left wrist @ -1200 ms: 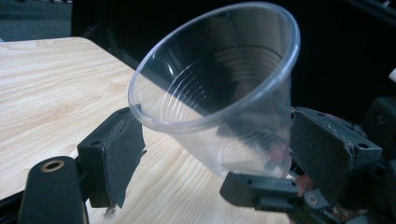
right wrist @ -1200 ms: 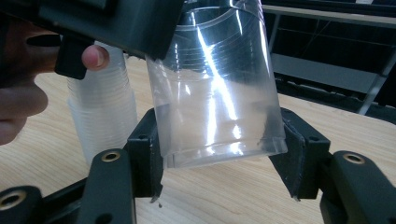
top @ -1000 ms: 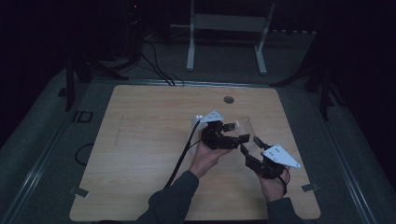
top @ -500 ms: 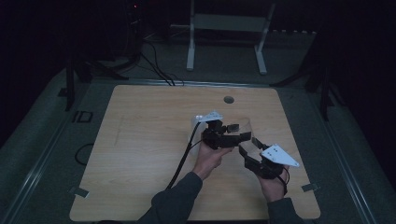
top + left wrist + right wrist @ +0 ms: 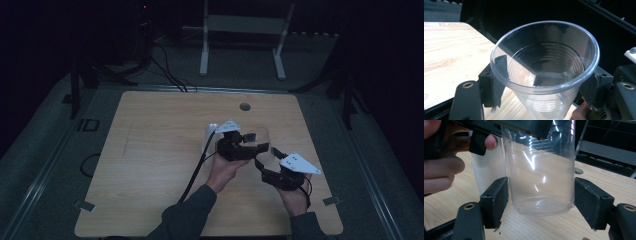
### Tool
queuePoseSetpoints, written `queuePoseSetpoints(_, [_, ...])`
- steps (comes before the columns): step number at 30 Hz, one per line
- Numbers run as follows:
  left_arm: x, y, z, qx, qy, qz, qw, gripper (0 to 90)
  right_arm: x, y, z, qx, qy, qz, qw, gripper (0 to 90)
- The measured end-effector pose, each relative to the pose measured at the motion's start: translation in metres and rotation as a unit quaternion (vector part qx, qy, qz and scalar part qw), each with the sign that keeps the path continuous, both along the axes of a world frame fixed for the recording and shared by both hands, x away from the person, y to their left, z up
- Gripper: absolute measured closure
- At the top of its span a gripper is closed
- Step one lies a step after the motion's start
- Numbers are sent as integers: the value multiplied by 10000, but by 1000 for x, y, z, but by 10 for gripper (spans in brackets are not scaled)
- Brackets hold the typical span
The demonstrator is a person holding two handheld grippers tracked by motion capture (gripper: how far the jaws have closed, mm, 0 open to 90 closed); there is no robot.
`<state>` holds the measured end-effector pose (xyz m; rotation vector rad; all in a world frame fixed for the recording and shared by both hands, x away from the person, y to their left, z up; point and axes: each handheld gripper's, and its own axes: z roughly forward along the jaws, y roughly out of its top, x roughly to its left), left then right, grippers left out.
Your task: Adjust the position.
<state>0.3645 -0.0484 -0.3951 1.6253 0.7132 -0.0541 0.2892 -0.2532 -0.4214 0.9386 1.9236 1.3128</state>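
The light wooden table (image 5: pixel 150 165) carries a stack of clear plastic cups (image 5: pixel 487 173); I cannot count them. One clear plastic cup (image 5: pixel 544 72) is above it, thin, light, easily crushed. The left tool (image 5: pixel 544 86) has just been closing and grips it under the rim. The right tool (image 5: pixel 541 203) stands open around its base, a stiffer place to hold.

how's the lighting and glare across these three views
High view: dim, room nearly black, only the wooden table lit. Left gripper view: brighter, clear plastic cup sharp, faint rim sheen. Right gripper view: white glare streaks down the cup wall, nearby hand soft.
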Motion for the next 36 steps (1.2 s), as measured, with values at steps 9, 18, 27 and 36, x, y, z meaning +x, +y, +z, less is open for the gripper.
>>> queuePoseSetpoints(9, [-5, -2, 2, 367, -340, 138, 9987, 302, -1, -3, 2, 0, 44, 20, 10000, 294])
queuePoseSetpoints(18, [-8, -5, 2, 706, -564, 277, 9955, 303, -5, -9, 1, 6, 87, -8, 10000, 295])
queuePoseSetpoints(27, [-10, -8, 2, 977, -726, 408, 9917, 304, -8, -18, 0, 56, 108, -106, 9999, 295])
queuePoseSetpoints(36, [-11, -10, 2, 1149, -789, 475, 9891, 307, -9, -23, -1, 89, 91, -202, 9997, 296])
